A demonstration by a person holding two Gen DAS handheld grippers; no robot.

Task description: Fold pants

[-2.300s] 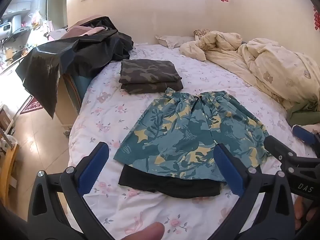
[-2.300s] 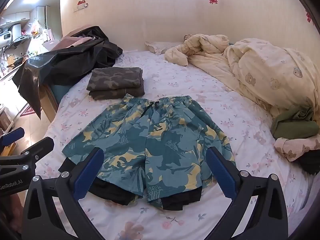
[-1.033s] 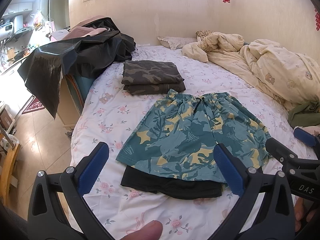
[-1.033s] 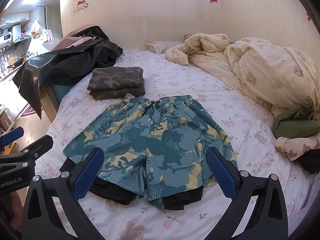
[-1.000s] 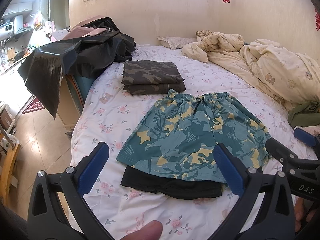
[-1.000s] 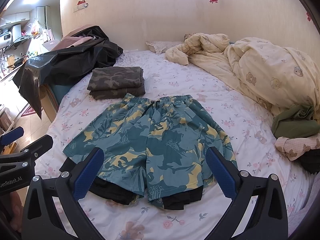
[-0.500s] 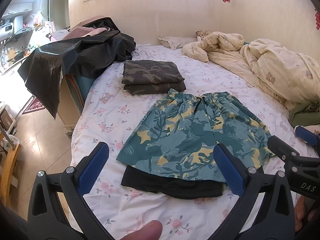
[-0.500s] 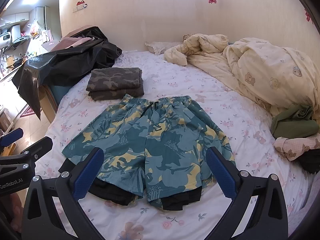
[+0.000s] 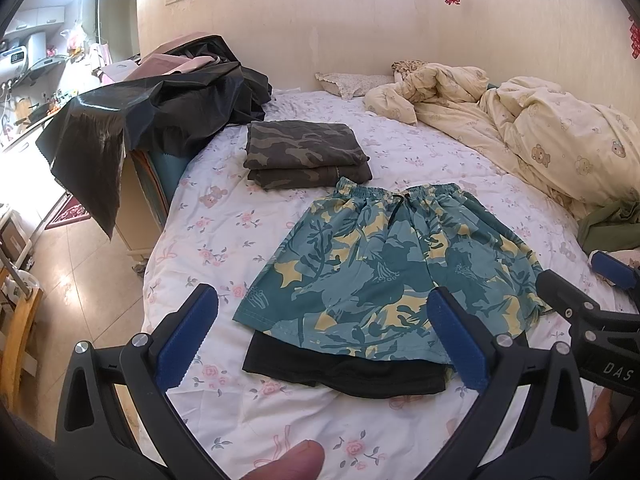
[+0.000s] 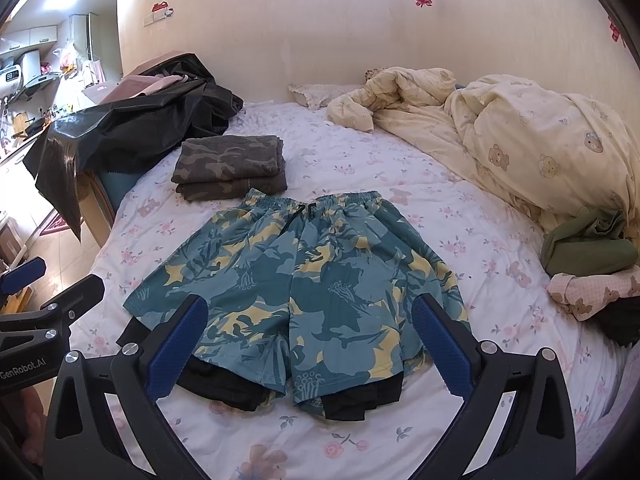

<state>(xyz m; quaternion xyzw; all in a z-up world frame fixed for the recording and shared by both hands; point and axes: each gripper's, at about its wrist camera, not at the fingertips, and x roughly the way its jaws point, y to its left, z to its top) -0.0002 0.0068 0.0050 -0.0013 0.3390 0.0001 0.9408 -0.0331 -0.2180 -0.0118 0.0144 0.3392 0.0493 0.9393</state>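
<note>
The floral shorts (image 10: 298, 280) lie flat in the middle of both frames on the bed (image 10: 480, 240), waistband toward the top of the picture and leg hems toward me, so I judge they are laid out ready for a first fold. A black lining (image 10: 224, 384) shows below both hems, so any pinch at the hem has to catch both layers. My right gripper (image 10: 306, 344) hangs over the lower centre of its frame with its jaws spread wide and nothing between them. My left gripper (image 9: 320, 336) sits at the bottom of its own frame, also wide and empty, above the near left hem. Neither touches the cloth. Just beyond the waistband, toward the upper left, a folded camouflage garment (image 10: 230, 166) rests, likely a finished piece set aside. Further out, a black sheet (image 10: 120, 136) drapes at the far left and a cream duvet (image 10: 520, 132) is bunched at the upper right.
</note>
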